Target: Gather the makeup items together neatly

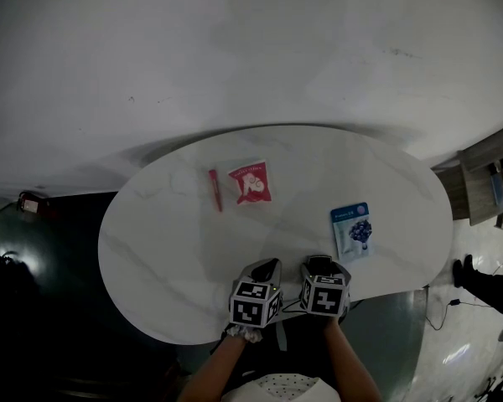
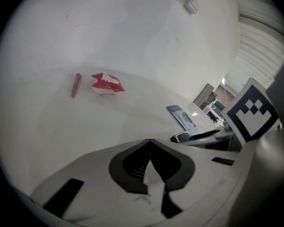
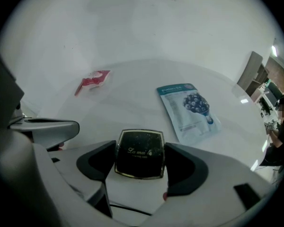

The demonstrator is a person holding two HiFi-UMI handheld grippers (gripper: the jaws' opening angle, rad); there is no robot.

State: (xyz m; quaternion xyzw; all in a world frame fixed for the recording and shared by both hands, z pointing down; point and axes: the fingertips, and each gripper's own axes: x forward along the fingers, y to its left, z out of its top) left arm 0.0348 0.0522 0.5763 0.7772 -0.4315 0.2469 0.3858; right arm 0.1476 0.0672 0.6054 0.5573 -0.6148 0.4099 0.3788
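Observation:
A black square compact (image 3: pixel 140 154) with gold script sits between the jaws of my right gripper (image 3: pixel 140 151), which is shut on its two sides just above the near table edge. In the head view the compact (image 1: pixel 320 264) shows as a dark patch at the right gripper (image 1: pixel 320 266). My left gripper (image 2: pixel 150 144) is shut with nothing in it, close beside the right one (image 1: pixel 264 269). A blue-and-white mask packet (image 3: pixel 189 109) lies flat to the right. A red sachet (image 1: pixel 251 182) and a thin red stick (image 1: pixel 215 189) lie side by side farther back.
The white oval table (image 1: pixel 168 249) stands before a pale wall. Its near edge is right under both grippers. A wooden shelf (image 1: pixel 486 174) and a person's legs (image 1: pixel 486 283) are off to the right. A dark floor with cables lies to the left.

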